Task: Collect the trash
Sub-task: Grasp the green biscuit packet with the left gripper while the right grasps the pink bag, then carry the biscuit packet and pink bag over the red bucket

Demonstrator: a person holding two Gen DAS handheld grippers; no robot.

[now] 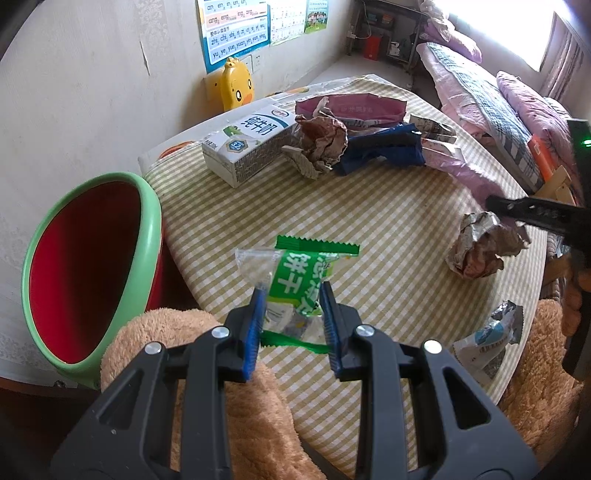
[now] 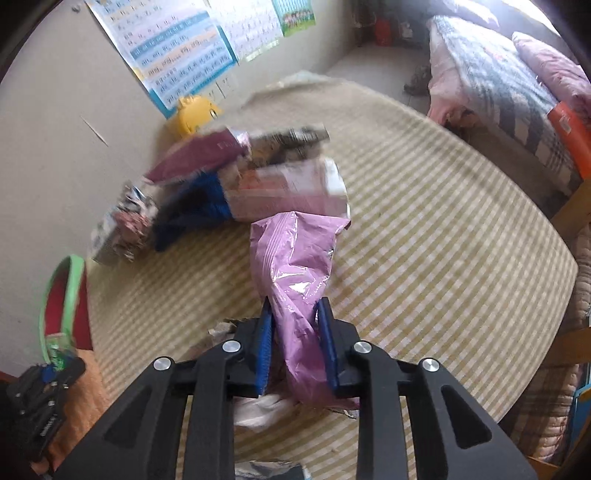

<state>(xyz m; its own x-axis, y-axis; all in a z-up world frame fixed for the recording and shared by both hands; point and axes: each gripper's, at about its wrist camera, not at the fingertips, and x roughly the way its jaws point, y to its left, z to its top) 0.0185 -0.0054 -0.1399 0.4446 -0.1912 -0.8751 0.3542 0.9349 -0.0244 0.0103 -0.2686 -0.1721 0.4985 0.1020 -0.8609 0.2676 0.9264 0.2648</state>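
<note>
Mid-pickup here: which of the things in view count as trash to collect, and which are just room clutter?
Job:
green biscuit wrapper, held in left claw
pink bag, held in right claw
crumpled paper ball
milk carton
silver wrapper
red bin

Clutter:
yellow duck
wall poster
bedding

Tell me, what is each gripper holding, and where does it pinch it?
The left gripper pinches the green biscuit wrapper near its lower end. The right gripper pinches the purple bag near its lower end.
</note>
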